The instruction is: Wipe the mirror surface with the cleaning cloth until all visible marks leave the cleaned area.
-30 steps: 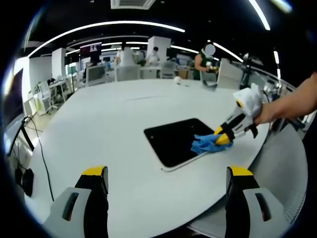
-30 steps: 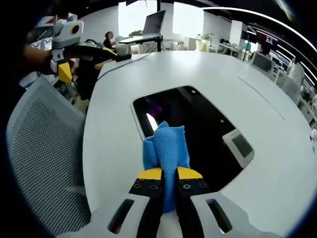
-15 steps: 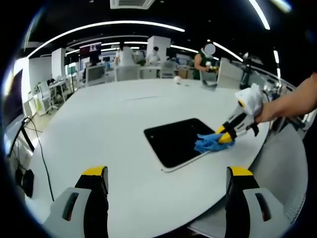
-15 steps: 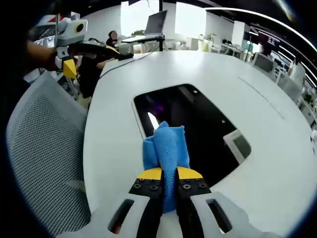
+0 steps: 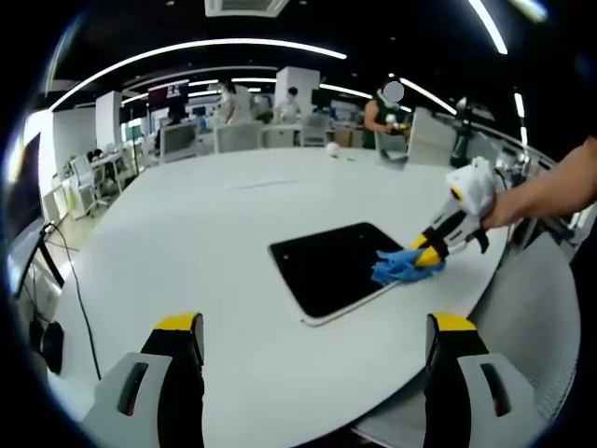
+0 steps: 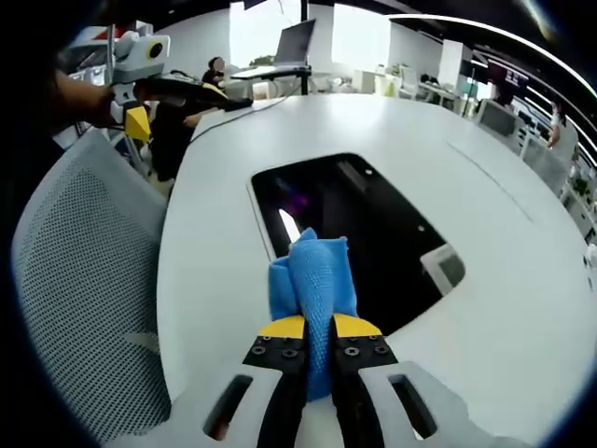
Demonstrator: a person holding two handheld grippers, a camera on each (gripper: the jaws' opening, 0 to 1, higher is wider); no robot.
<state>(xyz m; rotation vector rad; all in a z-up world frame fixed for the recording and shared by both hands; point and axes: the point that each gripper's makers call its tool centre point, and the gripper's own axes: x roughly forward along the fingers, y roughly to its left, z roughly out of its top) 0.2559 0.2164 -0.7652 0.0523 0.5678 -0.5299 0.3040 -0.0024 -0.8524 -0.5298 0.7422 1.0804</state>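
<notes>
I can't read any text, label, brand or number from here. The red-lit screen hanging far back in the left gripper view has marks on it, but they're too small and blurred to make out. The laptop in the right gripper view carries no legible logo.

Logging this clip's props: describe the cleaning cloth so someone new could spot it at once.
Start at the big white table and find the dark mirror lying flat on it. At the mirror's edge nearest the mesh chair sits a bunched cloth, shut in the right claw. Its bright blue colour sets it apart.
</notes>
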